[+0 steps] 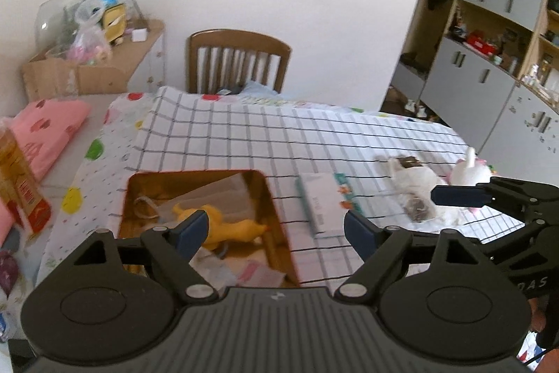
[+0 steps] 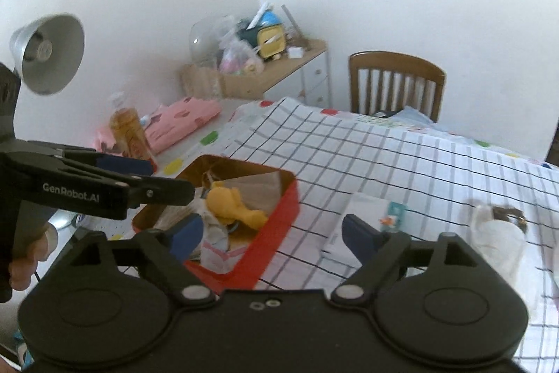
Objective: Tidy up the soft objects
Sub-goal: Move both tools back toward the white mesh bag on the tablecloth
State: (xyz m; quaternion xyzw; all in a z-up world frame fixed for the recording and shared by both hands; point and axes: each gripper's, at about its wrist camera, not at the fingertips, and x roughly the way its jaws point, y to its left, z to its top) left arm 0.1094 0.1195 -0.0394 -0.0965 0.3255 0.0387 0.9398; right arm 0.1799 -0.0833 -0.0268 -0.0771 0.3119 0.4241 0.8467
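The yellow toy (image 1: 229, 226) lies inside the tin (image 1: 279, 226), so your left gripper (image 1: 276, 229) and right gripper (image 2: 272, 233) both hang above it spread wide and empty, I'd judge freed for the next pick. More soft things (image 1: 419, 187) wait to the right on the checked cloth (image 1: 279, 135).

Yellow plush duck (image 1: 230, 226), limp, lying on its side inside the red tin (image 2: 279, 215) with gold inner walls, just ahead of the left gripper's left pad and partly hidden behind it. Crumpled white and pink soft pieces (image 1: 241, 271) heaped under it, near the tin's close wall. White stuffed toy (image 1: 415, 187) flat on the checked cloth, ahead of and beyond the right pad, well apart from the tin. Second white-and-pink plush (image 1: 470, 168) just beside it, farther right.
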